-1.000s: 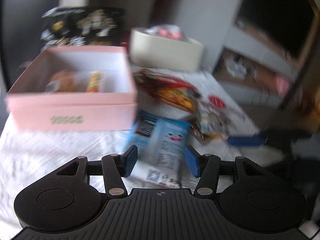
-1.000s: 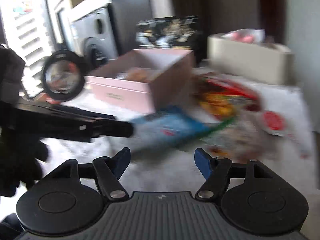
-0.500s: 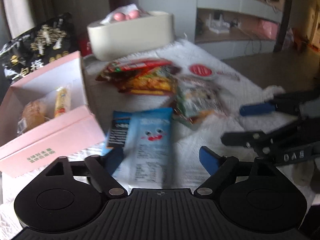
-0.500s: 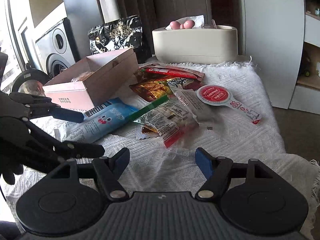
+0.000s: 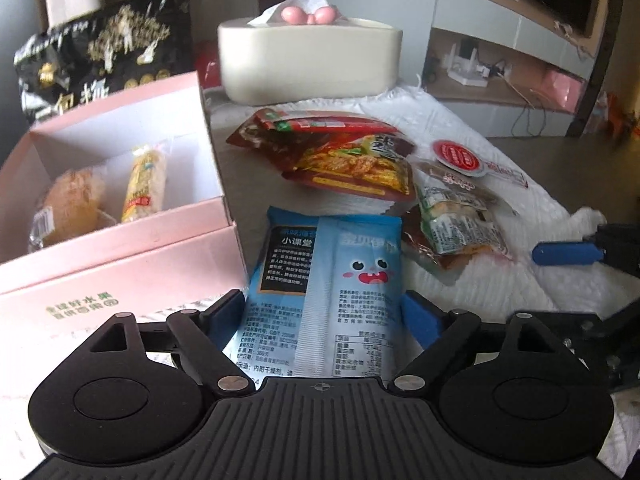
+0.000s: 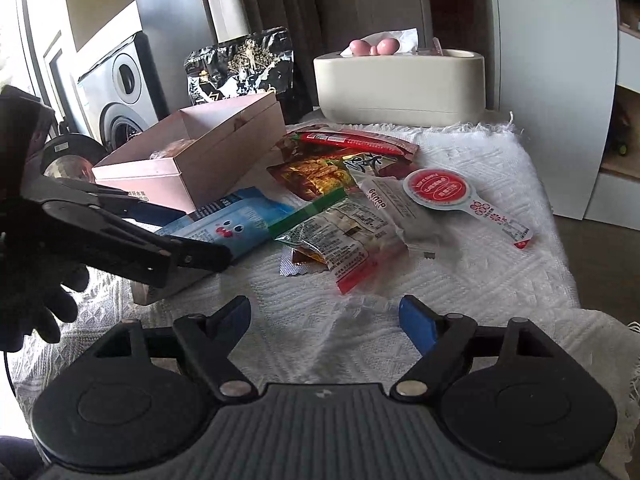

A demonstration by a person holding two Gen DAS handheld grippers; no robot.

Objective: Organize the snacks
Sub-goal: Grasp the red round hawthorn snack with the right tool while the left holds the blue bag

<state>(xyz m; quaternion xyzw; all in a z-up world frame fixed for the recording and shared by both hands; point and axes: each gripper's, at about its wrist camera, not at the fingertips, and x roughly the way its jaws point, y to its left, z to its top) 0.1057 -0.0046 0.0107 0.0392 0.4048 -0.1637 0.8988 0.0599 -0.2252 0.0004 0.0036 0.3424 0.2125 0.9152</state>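
A blue snack packet (image 5: 332, 280) with a cartoon face lies flat on the white cloth, beside the open pink box (image 5: 120, 256). My left gripper (image 5: 324, 316) is low over the packet's near end. Its jaws are opening, and the packet lies between the pads without being pinched. In the right wrist view the left gripper (image 6: 202, 236) straddles the same blue packet (image 6: 240, 224). My right gripper (image 6: 324, 320) hovers over bare cloth, jaws opening with nothing between them. The pink box holds a wrapped bun (image 5: 68, 208) and a yellow stick snack (image 5: 144, 184).
Loose on the white cloth (image 6: 460, 280) lie red-orange packets (image 5: 344, 160), a green-edged packet (image 6: 336, 236) and a red round-headed sachet (image 6: 440, 192). A cream tissue box (image 5: 308, 64) and a black bag (image 5: 100, 48) stand behind. One blue finger (image 5: 568, 254) of the right gripper shows at right.
My left gripper spread wider and came forward and down, so the blue packet now lies between its fingers. The right gripper swung, then settled and opened a little more.
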